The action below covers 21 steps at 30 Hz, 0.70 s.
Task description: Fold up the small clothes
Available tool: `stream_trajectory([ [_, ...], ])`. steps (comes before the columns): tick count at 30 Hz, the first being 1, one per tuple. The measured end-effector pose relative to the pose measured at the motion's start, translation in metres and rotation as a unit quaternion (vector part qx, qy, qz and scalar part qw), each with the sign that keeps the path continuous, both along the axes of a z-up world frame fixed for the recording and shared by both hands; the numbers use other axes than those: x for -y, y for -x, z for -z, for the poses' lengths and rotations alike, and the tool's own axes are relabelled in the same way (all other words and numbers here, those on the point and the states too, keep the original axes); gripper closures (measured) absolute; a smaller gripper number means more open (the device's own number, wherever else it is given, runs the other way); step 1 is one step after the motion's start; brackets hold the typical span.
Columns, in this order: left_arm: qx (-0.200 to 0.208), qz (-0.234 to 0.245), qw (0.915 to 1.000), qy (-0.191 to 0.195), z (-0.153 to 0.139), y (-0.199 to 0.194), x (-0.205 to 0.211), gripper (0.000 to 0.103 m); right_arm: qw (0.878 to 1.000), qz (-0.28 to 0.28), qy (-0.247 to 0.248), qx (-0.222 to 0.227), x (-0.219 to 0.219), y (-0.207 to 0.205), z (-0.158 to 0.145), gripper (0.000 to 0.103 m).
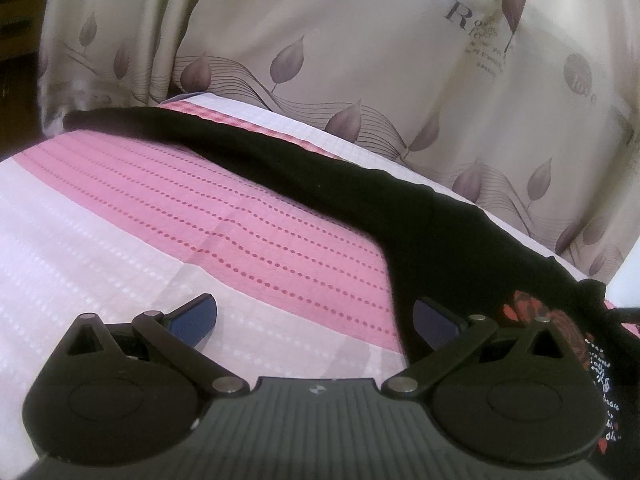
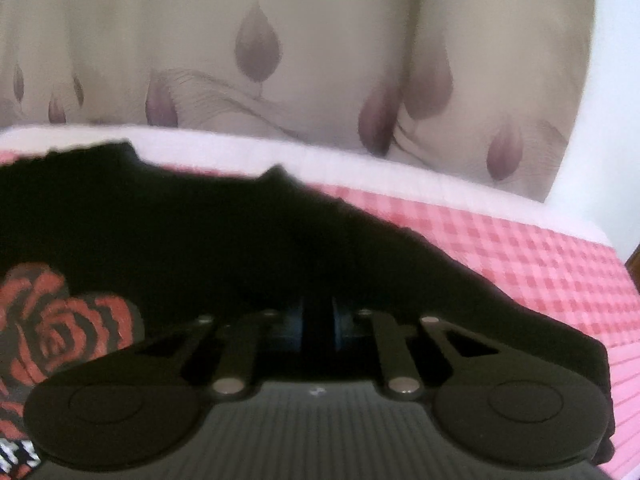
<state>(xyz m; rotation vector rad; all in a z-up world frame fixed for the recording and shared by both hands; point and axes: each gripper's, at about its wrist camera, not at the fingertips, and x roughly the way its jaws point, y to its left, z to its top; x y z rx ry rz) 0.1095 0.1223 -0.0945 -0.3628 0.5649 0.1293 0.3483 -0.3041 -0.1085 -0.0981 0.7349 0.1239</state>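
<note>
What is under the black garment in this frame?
The black garment lies on a pink and white bedcover, striped on one side and checked on the other. Whatever lies directly beneath the cloth is covered. The right gripper is shut on a fold of it.

There is one black garment (image 1: pixel 360 196), with one red rose print (image 2: pixel 60 328) on it. There is one pink and white bed cover (image 1: pixel 200 216) under it. Behind hangs one beige curtain (image 1: pixel 360 60) with many purple leaves. Two tools are present: the left tool (image 1: pixel 316 320) and the right tool (image 2: pixel 318 328).
</note>
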Motion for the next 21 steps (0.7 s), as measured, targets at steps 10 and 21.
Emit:
stream_trajectory([
  [10,0.001,-0.001,1.0000,0.001,0.000,0.000,0.000,0.000,0.989,-0.022,-0.119,0.080,-0.046,0.006,-0.049,0.092],
  [21,0.003,-0.002,1.0000,0.006,0.000,0.001,-0.001,0.000,0.976,-0.113,-0.172,0.071,-0.179,-0.008,-0.028,0.092],
])
